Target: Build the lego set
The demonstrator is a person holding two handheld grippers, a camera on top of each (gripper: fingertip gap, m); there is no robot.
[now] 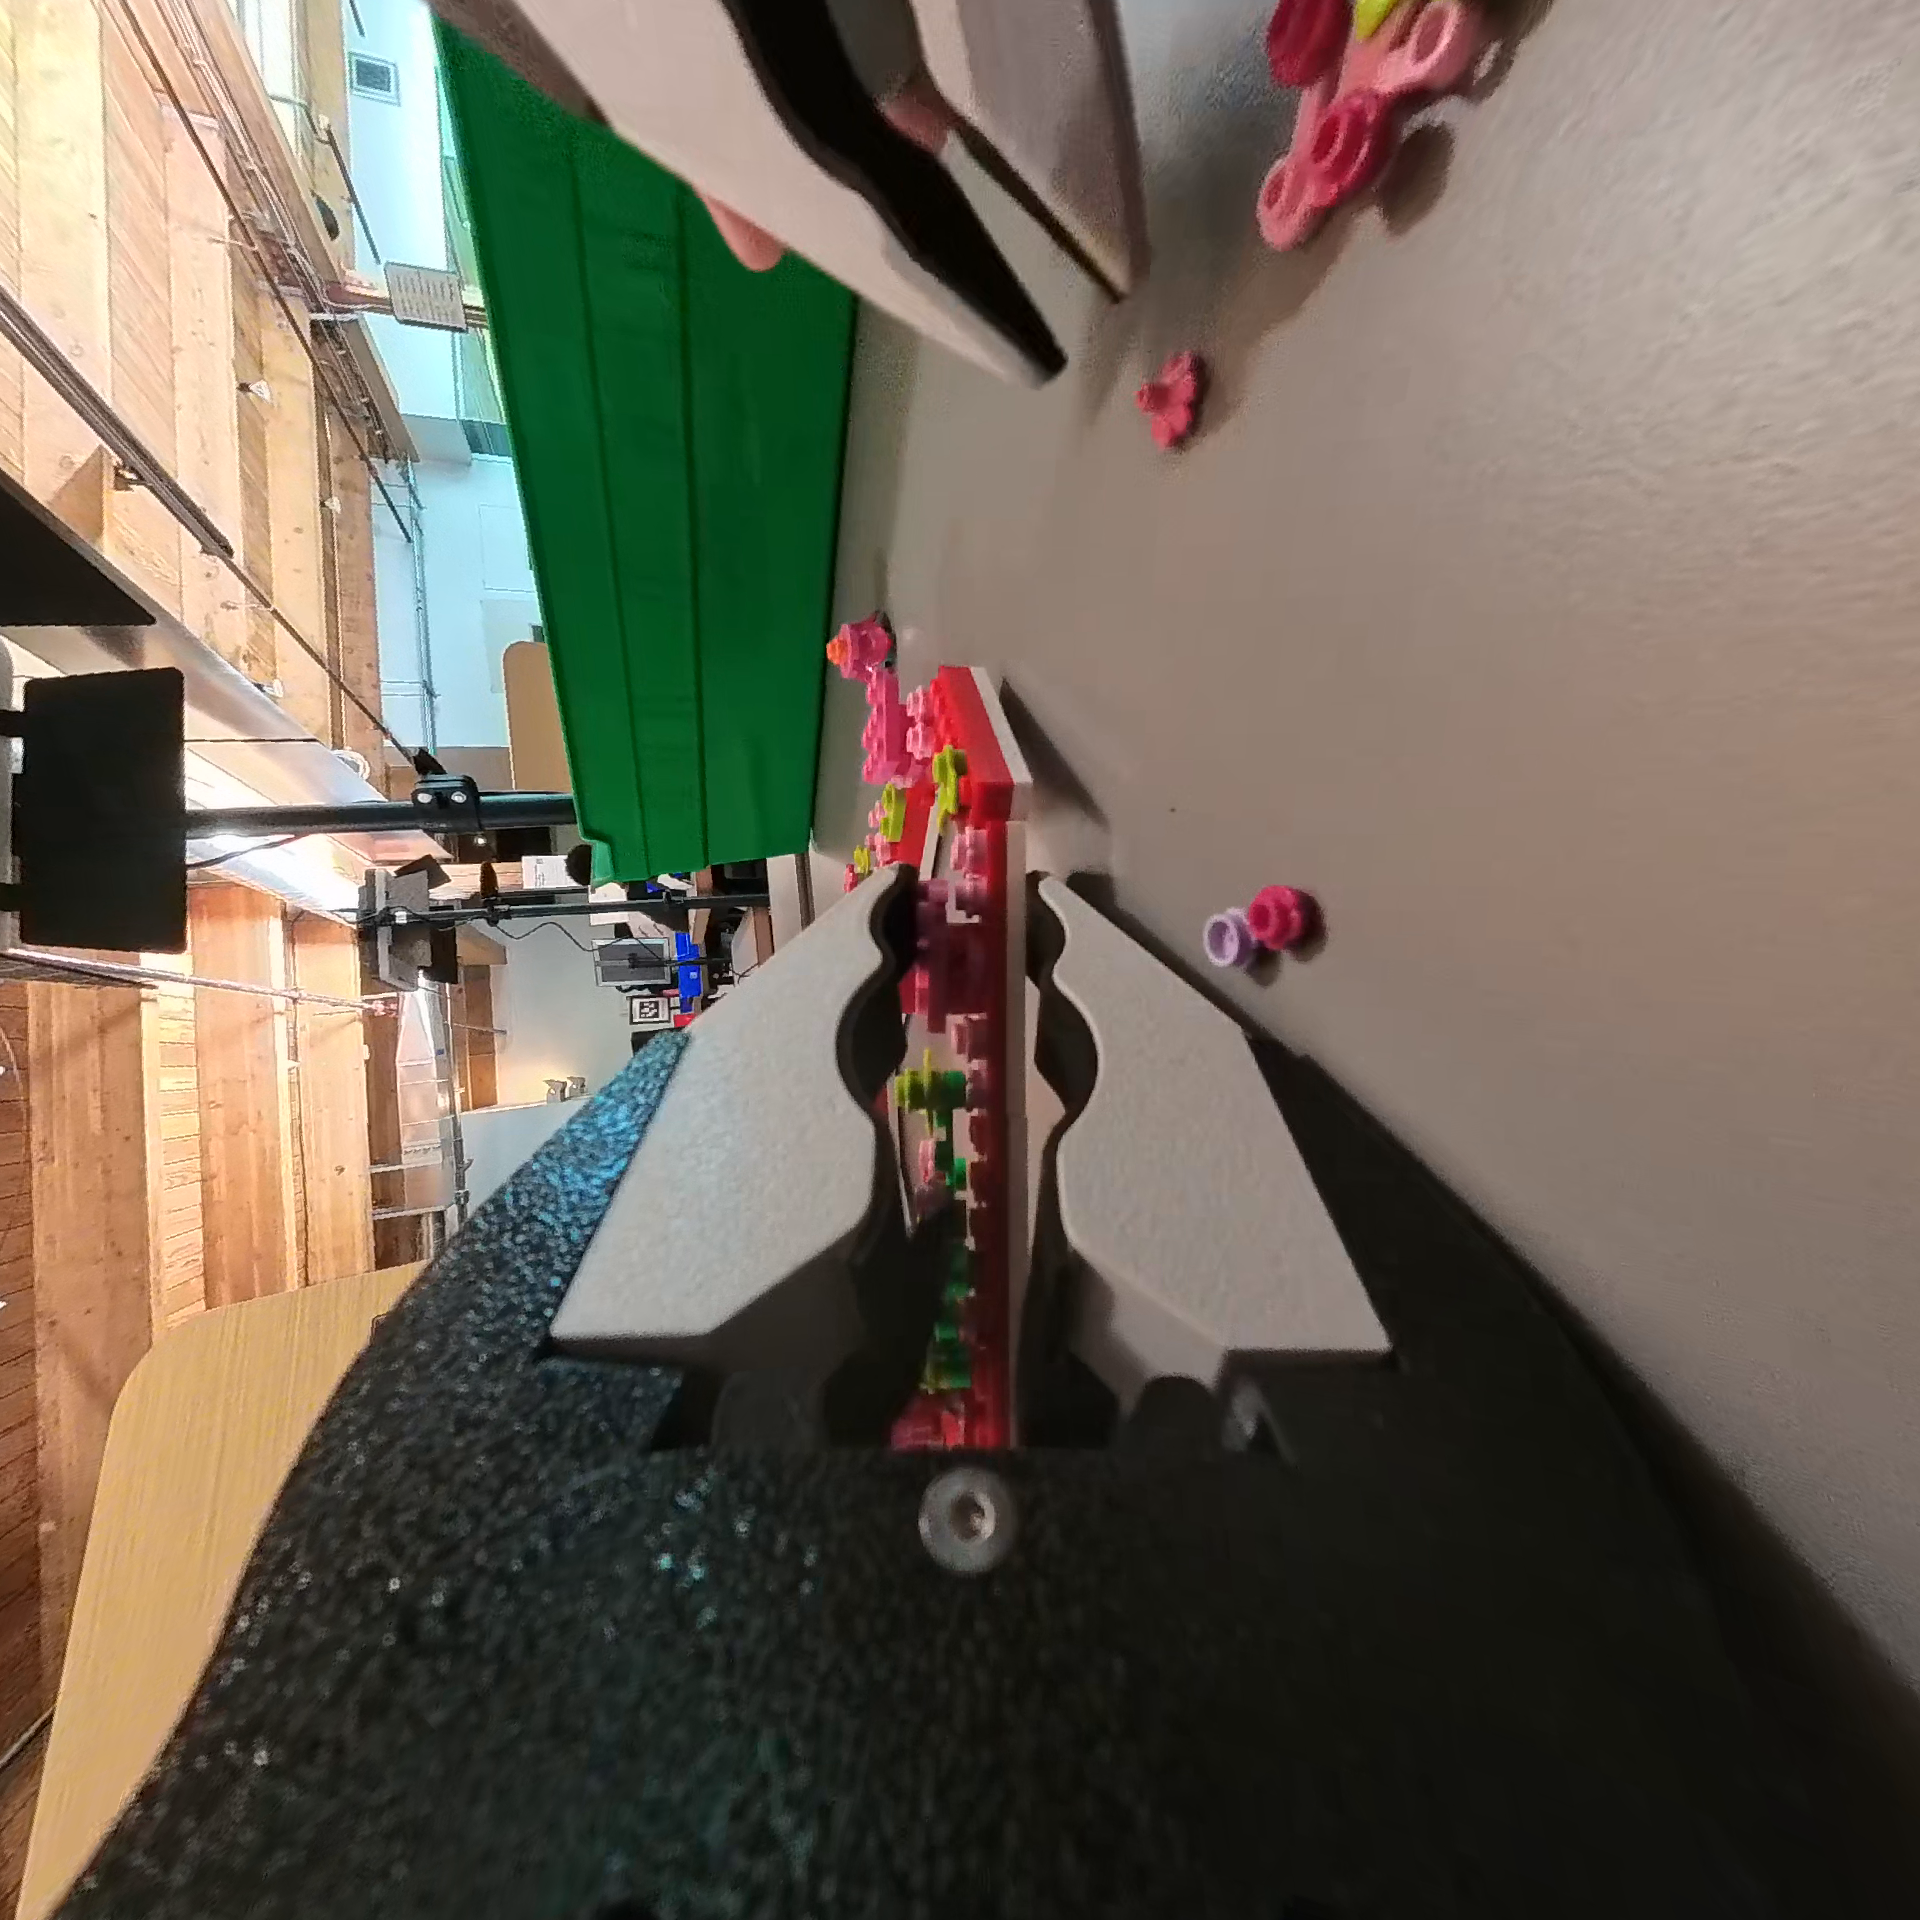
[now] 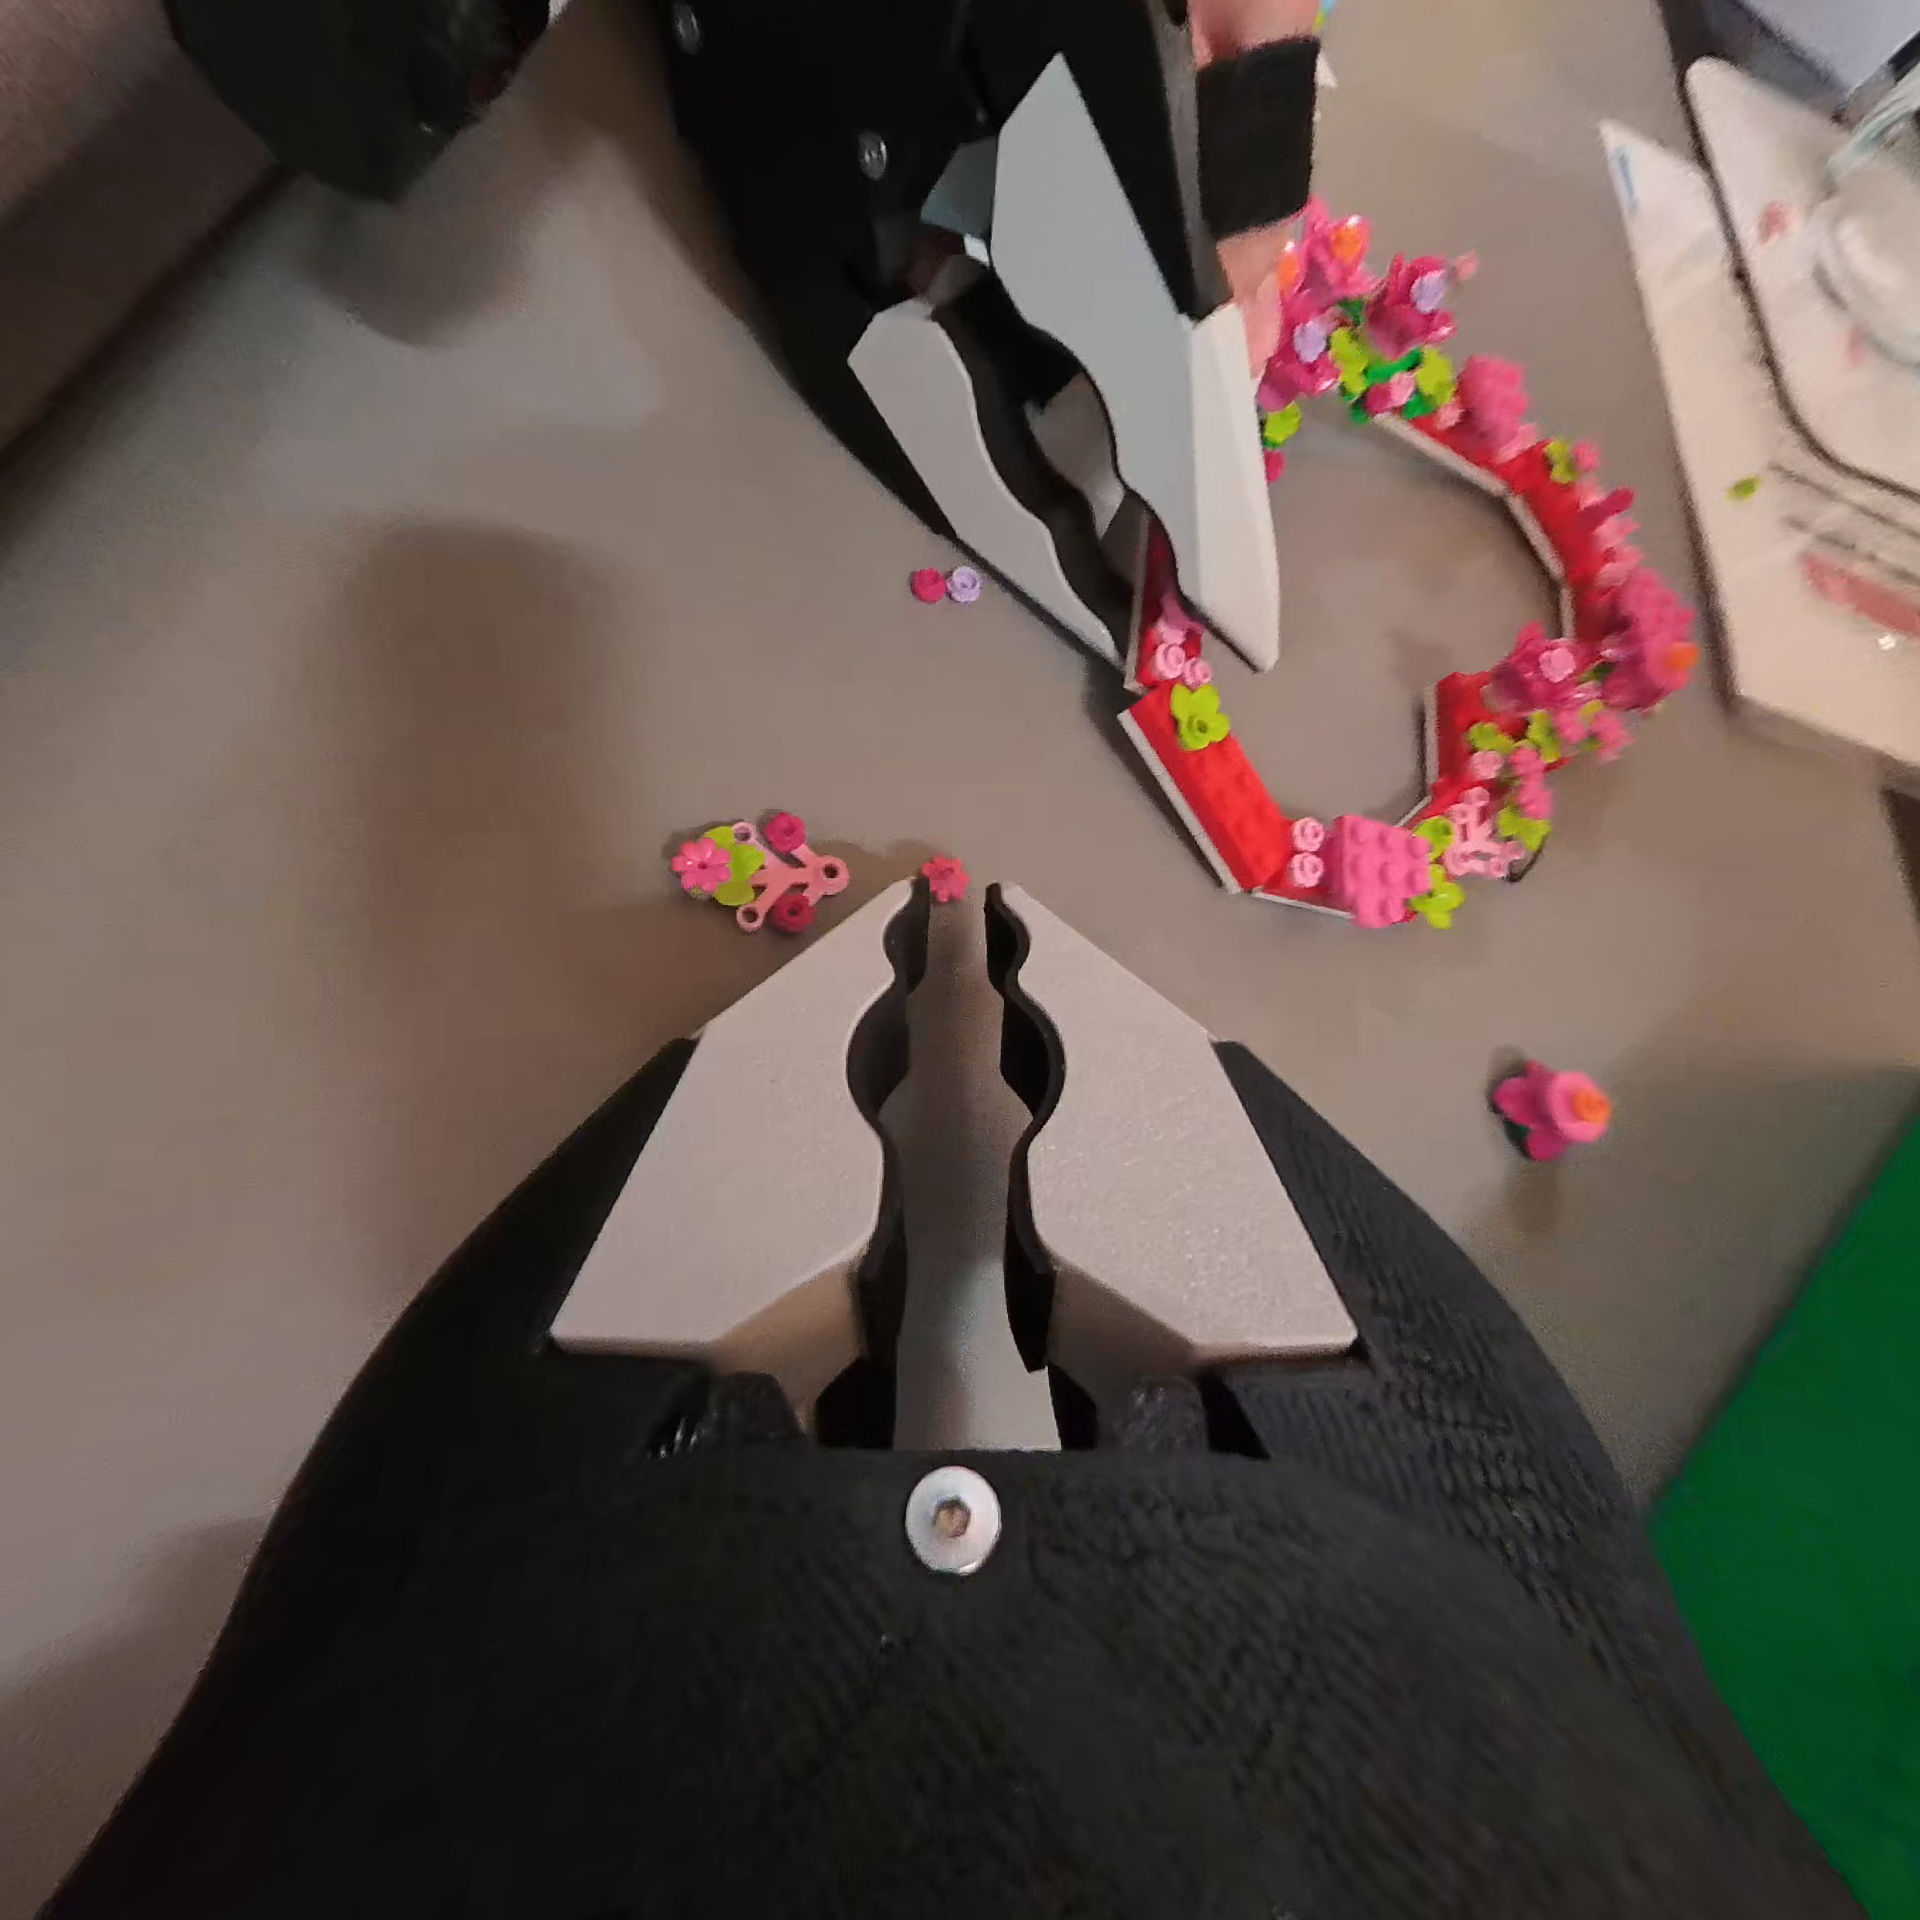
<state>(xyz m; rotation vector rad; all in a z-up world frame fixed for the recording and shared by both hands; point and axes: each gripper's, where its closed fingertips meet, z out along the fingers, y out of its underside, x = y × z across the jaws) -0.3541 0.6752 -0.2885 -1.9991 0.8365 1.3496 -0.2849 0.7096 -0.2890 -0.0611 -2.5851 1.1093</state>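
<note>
At upper right of the right wrist view, we clamp the red brick wreath ring with pink and lime flowers [image 2: 1507, 665] in the left gripper [image 2: 1195, 613] (steadying it for assembly). Our right gripper [image 2: 956, 899], angled down at the table, stands slightly parted and empty near a small pink flower stud [image 2: 943, 878].

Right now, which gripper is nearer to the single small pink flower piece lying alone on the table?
Right. The right gripper has the small pink flower piece just beyond its fingertips; the left gripper is farther off, clamped on the red wreath.
</note>
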